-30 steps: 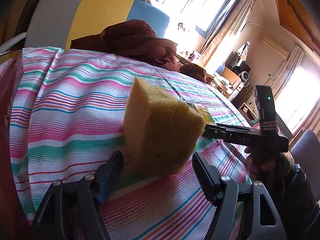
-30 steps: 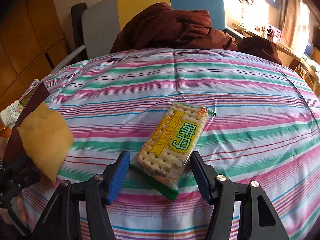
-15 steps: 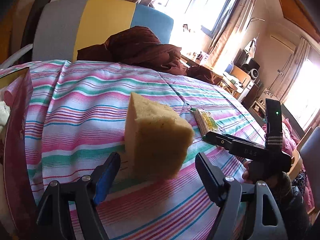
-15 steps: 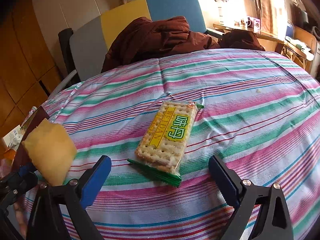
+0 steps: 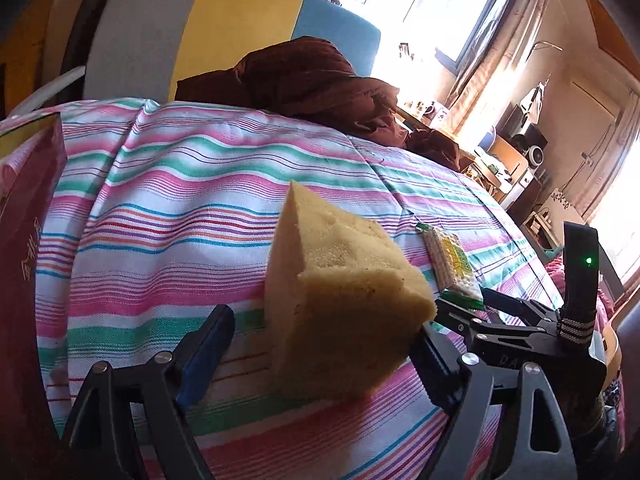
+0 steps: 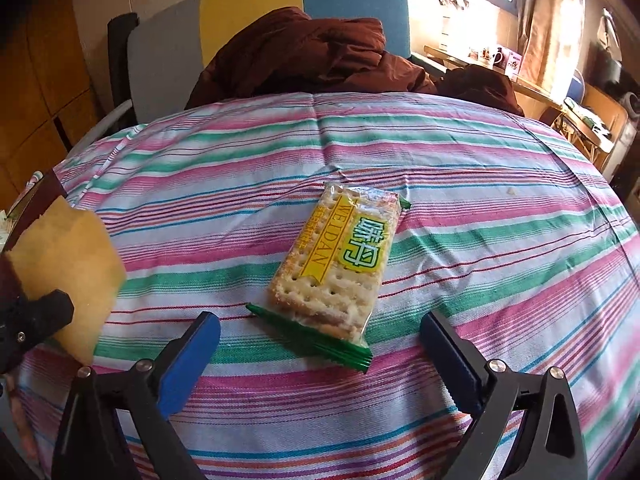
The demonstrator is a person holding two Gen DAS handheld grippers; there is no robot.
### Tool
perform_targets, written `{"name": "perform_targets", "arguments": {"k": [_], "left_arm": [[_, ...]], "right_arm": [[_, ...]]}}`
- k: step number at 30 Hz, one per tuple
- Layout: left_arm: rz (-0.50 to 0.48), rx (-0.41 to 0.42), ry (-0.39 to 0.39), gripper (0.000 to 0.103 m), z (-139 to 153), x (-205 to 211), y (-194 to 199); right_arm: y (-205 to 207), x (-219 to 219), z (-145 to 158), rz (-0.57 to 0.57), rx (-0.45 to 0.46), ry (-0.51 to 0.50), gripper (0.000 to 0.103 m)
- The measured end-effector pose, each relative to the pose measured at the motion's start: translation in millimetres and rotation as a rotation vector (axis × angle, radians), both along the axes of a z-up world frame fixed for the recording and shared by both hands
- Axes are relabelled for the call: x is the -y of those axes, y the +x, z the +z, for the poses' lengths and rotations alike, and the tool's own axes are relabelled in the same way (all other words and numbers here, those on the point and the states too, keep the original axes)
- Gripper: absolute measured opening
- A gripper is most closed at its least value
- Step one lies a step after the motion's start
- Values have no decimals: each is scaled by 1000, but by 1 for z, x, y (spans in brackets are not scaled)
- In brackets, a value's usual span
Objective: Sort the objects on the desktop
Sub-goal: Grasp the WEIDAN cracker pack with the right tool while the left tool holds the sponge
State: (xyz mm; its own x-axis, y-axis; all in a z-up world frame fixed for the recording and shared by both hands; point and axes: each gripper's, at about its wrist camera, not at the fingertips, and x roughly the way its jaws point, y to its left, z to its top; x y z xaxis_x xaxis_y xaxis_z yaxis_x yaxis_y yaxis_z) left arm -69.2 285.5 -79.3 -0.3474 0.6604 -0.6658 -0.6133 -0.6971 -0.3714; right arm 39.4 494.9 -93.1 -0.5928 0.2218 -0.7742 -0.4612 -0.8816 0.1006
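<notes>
- Yellow sponge (image 5: 340,312) sits between the fingers of the left hand-held gripper (image 5: 320,320), tilted, one corner pointing up and away.
- Left jaws stand wide. The right-side pad meets the sponge's flank, while striped cloth shows between the left blue pad (image 5: 208,344) and the sponge. Can't tell whether it is actually clamped or only bracketed.
- In the right wrist view the same sponge (image 6: 68,264) shows at the far left edge, with a black finger of the left tool across its lower part.
- Right hand-held gripper (image 6: 319,320) is spread wide and holds nothing. Both blue pads are well clear of the cracker packet (image 6: 336,264).
- The packet lies flat on the striped tablecloth (image 6: 480,200) of the tabletop, just ahead of and between the right fingers. Its green crimped end faces the camera.
- Packet print: "WEIDAN" in red on a yellow diagonal band, plus a green patch with two large white Chinese characters. Square perforated crackers are visible through the clear wrap.
- From the left wrist camera the packet (image 5: 452,264) lies just beyond the right tool's fingertips. That tool's black body shows a lit green LED and embossed letters starting "DA", the rest unreadable.
- A dark red box (image 5: 28,220) stands at the left tabletop edge. It has gold Chinese characters down its side, too skewed to read.
- A brown garment (image 6: 312,56) is heaped on the grey, yellow and blue chair (image 6: 248,8) behind the tabletop.
</notes>
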Motion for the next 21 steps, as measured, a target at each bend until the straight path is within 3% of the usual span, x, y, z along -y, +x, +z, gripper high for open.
{"name": "perform_targets", "arguments": {"k": [4, 10, 16, 21], "left_arm": [[-7, -6, -6, 88, -1, -2, 1], [-37, -63, -117, 87, -3, -16, 9], [-38, -56, -96, 87, -3, -13, 8], [-36, -52, -83, 87, -3, -11, 6]], "right_arm": [[-2, -15, 10, -72, -69, -78, 96], [-28, -12, 2, -78, 41, 11, 90], [-33, -6, 1, -75, 67, 75, 74], [-26, -4, 3, -67, 45, 76, 51]]}}
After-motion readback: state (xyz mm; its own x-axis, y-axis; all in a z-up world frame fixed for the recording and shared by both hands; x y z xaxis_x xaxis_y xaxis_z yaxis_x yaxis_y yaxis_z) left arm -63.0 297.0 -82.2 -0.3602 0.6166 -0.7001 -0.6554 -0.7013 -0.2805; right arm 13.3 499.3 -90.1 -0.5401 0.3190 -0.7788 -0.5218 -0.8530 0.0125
